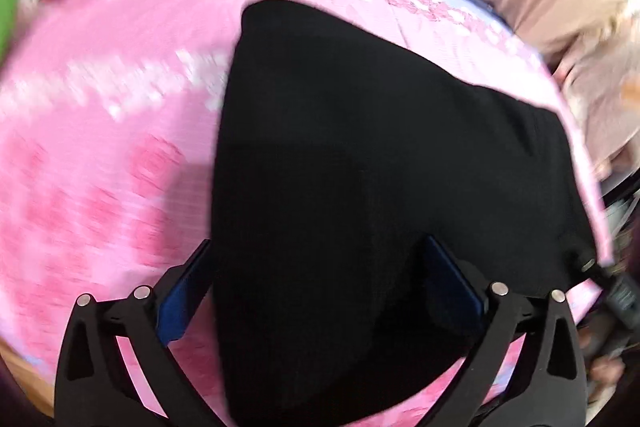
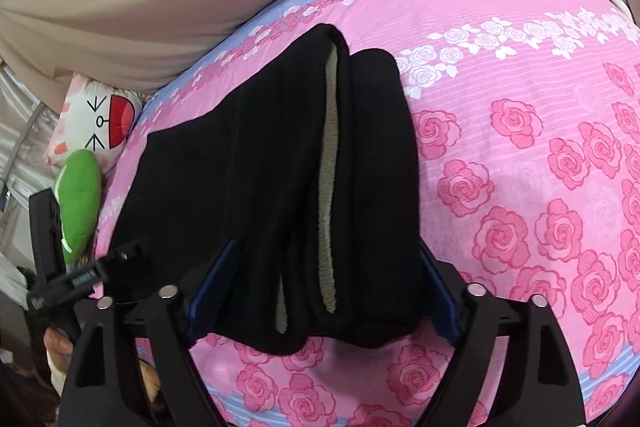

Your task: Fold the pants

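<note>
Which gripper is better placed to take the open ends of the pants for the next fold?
Probably the right gripper: its open jaws stand either side of the open ends of the pants. The left gripper, also open, faces plain black cloth with no ends visible.

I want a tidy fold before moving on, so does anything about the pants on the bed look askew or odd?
Slightly. In the right wrist view, the black pants lie folded on the pink rose bedsheet, but the layers do not line up: strips of pale fleece lining show between them. Both grippers stand open over the cloth.

No legible text; left claw (image 2: 76, 279) label too blurred.
</note>
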Motion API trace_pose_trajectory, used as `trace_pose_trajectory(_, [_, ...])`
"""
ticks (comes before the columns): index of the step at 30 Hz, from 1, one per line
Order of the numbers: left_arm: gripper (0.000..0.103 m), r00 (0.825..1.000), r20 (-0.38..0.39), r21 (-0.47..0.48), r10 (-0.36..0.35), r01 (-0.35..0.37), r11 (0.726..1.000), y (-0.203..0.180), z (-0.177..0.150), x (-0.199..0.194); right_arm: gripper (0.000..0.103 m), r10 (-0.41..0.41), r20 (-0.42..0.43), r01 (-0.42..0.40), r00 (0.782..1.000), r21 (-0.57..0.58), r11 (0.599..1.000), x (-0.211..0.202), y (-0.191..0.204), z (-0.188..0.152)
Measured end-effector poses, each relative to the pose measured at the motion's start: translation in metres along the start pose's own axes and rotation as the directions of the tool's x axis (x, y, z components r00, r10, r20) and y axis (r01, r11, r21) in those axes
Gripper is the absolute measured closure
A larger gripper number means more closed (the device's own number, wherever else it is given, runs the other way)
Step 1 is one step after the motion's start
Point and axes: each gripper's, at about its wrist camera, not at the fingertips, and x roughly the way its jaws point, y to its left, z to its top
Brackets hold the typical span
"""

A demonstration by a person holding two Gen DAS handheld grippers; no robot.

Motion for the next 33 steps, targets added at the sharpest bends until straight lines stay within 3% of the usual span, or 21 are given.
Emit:
trace_pose_trajectory(5, [0.005, 0.998, 0.023, 0.025, -0.057, 0.056, 0.998, -0.005, 0.004, 0.001, 0.015, 0.003, 0.008, -0.003, 1.000, -0.004, 1.000, 0.002, 0.003, 0.002])
trace_pose_trajectory(6, [0.011, 0.997, 0.021, 0.022, -0.073, 0.072, 0.997, -0.005, 0.005, 0.001, 0.019, 0.010, 0.009, -0.010, 1.000, 0.001, 1.000, 0.002, 0.003, 0.003])
trace_pose_trajectory(7, [0.028, 0.995, 0.022, 0.024, -0.095, 0.095, 0.995, -0.006, 0.005, -0.001, 0.027, 0.022, 0.015, -0.022, 1.000, 0.019, 1.000, 0.002, 0.003, 0.003])
trace_pose_trajectory(8, [0.037, 0.994, 0.017, 0.026, -0.112, 0.111, 0.993, -0.007, 0.005, -0.004, 0.048, 0.023, 0.017, -0.023, 1.000, 0.021, 1.000, 0.001, 0.004, 0.003])
trace_pose_trajectory(9, [0.055, 0.993, 0.025, 0.024, -0.111, 0.111, 0.994, -0.007, 0.005, -0.010, 0.060, 0.046, 0.026, -0.047, 0.999, 0.033, 0.998, -0.003, 0.003, 0.004])
trace_pose_trajectory(10, [0.068, 0.993, 0.035, 0.025, -0.115, 0.114, 0.993, -0.007, 0.005, -0.016, 0.062, 0.070, 0.030, -0.072, 0.997, 0.047, 0.996, -0.006, 0.003, 0.004])
trace_pose_trajectory(13, [0.075, 0.989, 0.027, 0.020, -0.149, 0.148, 0.989, -0.005, 0.006, -0.030, 0.066, 0.084, 0.047, -0.086, 0.995, 0.026, 0.996, -0.019, 0.012, 0.001])
trace_pose_trajectory(22, [0.076, 0.990, -0.028, 0.065, -0.138, 0.140, 0.988, -0.001, -0.030, -0.059, 0.067, 0.090, 0.003, -0.090, 0.996, -0.033, 0.995, -0.048, 0.035, -0.025])
trace_pose_trajectory(27, [0.072, 0.995, -0.023, 0.076, -0.094, 0.095, 0.993, 0.000, -0.043, -0.054, 0.065, 0.085, -0.025, -0.086, 0.996, -0.025, 0.996, -0.044, 0.028, -0.043])
trace_pose_trajectory(28, [0.069, 0.996, -0.021, 0.075, -0.087, 0.088, 0.993, -0.001, -0.042, -0.052, 0.063, 0.079, -0.023, -0.080, 0.997, -0.026, 0.996, -0.043, 0.026, -0.043])
trace_pose_trajectory(30, [0.062, 0.997, -0.017, 0.074, -0.070, 0.071, 0.995, -0.002, -0.040, -0.049, 0.049, 0.077, -0.018, -0.077, 0.997, -0.014, 0.997, -0.037, 0.021, -0.043])
trace_pose_trajectory(33, [0.046, 0.999, -0.011, 0.073, -0.047, 0.048, 0.996, -0.004, -0.039, -0.042, 0.036, 0.083, -0.020, -0.082, 0.996, 0.025, 0.996, -0.025, 0.011, -0.042])
